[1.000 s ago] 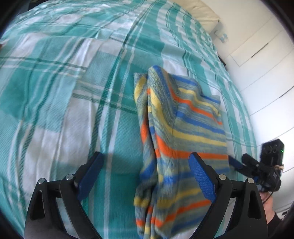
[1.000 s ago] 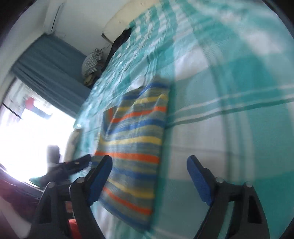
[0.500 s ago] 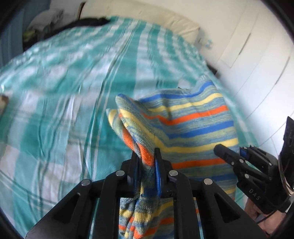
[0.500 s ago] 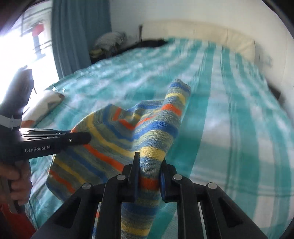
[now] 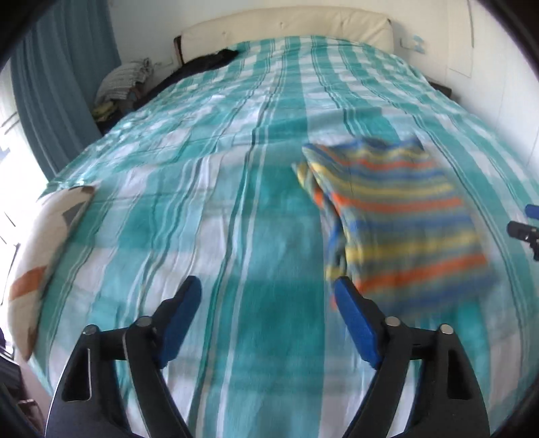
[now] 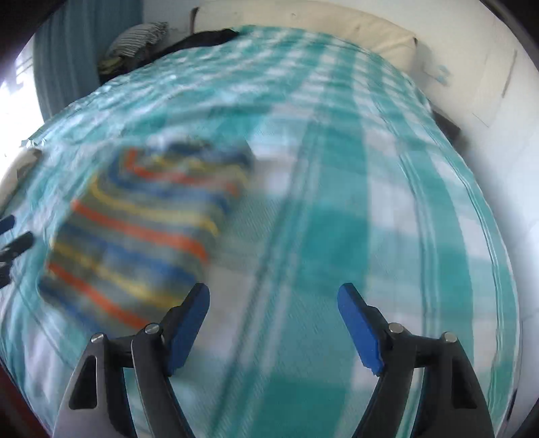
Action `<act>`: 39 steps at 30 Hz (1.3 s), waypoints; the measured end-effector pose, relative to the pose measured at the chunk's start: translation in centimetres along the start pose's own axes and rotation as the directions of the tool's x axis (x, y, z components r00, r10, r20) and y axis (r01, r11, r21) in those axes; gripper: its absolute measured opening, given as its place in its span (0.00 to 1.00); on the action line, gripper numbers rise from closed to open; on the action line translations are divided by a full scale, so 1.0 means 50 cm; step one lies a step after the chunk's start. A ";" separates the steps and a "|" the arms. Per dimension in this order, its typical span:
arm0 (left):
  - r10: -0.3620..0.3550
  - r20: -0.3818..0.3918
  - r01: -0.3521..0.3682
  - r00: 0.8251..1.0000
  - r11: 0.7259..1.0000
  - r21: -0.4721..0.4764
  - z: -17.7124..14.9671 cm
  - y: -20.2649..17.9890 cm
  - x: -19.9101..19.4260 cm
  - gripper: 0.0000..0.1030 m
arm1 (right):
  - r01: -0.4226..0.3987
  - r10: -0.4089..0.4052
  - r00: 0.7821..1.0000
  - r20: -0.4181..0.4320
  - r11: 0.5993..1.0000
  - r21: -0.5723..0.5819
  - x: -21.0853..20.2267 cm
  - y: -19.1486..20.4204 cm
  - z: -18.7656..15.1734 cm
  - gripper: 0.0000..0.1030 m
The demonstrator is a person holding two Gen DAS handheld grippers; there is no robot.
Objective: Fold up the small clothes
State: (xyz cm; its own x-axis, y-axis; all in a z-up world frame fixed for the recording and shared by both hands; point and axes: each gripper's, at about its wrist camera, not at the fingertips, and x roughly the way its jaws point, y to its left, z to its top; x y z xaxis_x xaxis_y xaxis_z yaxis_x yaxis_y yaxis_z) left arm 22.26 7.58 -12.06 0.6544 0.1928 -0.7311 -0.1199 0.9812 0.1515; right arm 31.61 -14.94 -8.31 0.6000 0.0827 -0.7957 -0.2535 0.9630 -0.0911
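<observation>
Garment: the folded garment [image 5: 397, 215] lay on the bed [image 5: 235, 188], toward its right side in the left wrist view.
Left gripper [image 5: 267, 296]: above the bed, left of the garment.
Right gripper [image 6: 273, 303]: right of the garment.
Pillow [image 5: 43, 246]: at the bed's left edge.
Headboard [image 5: 286, 23]: behind the bed.
Clothes pile [image 5: 121, 81]: beside the far left corner.

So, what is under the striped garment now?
The striped garment lies folded on the teal checked bedspread. Whether anything else is beneath it cannot be seen; the cloth covers that.
</observation>
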 end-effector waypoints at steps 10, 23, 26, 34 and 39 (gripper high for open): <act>-0.032 0.044 0.033 0.999 0.999 -0.024 -0.054 -0.063 -0.231 0.99 | 0.086 -0.091 0.994 0.054 0.992 0.092 -0.208 0.008 -0.204 1.00; 0.011 0.041 -0.007 0.999 0.995 -0.099 -0.050 -0.074 -0.338 1.00 | 0.041 -0.059 0.989 0.138 0.991 0.129 -0.364 0.026 -0.206 1.00; 0.013 0.021 -0.011 1.000 0.994 -0.113 -0.051 -0.076 -0.348 1.00 | 0.077 -0.090 0.987 0.131 0.992 0.099 -0.376 0.035 -0.208 1.00; -0.051 -0.023 0.050 0.998 0.997 -0.051 -0.038 -0.097 -0.373 1.00 | 0.118 -0.129 0.979 0.157 0.990 0.079 -0.423 0.048 -0.213 0.99; -0.053 -0.017 0.052 0.998 0.998 -0.034 -0.025 -0.107 -0.399 0.99 | 0.089 -0.097 0.983 0.159 0.994 0.059 -0.458 0.063 -0.202 0.99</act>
State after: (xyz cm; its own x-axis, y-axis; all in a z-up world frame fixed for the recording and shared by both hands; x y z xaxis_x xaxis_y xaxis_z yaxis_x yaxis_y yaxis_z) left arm 8.92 -1.50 0.90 0.6471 0.1411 -0.7492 -0.1111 0.9897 0.0905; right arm 9.40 -16.38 3.57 0.7346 0.0280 -0.6779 -0.1536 0.9801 -0.1259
